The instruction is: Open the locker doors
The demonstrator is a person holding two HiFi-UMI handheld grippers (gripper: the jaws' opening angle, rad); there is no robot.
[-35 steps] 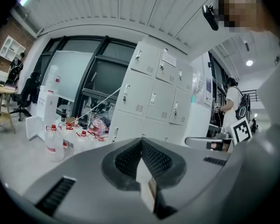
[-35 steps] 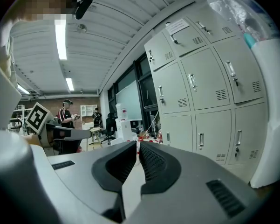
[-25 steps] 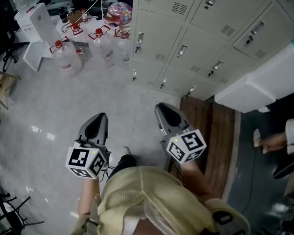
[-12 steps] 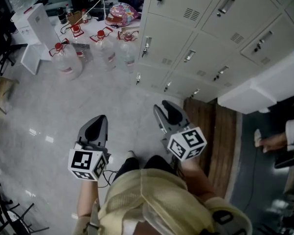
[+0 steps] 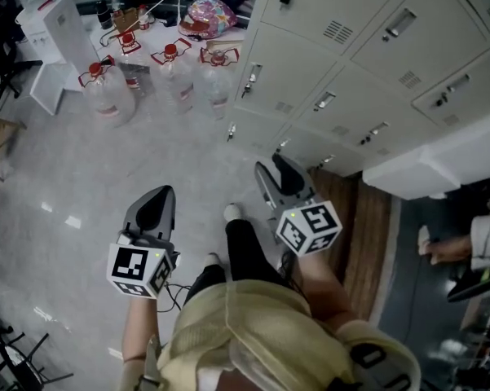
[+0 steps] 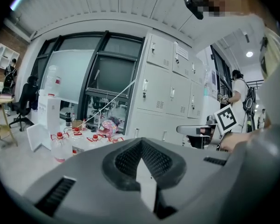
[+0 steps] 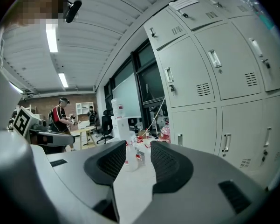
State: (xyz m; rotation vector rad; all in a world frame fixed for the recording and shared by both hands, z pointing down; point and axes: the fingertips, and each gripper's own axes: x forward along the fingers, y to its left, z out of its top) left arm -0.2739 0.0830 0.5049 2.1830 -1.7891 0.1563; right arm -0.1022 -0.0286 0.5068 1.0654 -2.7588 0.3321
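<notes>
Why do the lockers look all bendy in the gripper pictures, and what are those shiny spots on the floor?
Left gripper view: the wide lens curves the lockers and darkens the corners. Right gripper view: same bending, and the ceiling lights glare white. Head view: the spots on the glossy floor look like reflected light.

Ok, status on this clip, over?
Left gripper shut, empty. Right gripper just opened, nothing between fingers. Grey metal locker doors all closed. Clear red-capped plastic bottles left of them, not blocking.

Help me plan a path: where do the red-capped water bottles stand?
In the head view, the water bottles cluster on the floor at upper left, right beside the left end of the lockers.
</notes>
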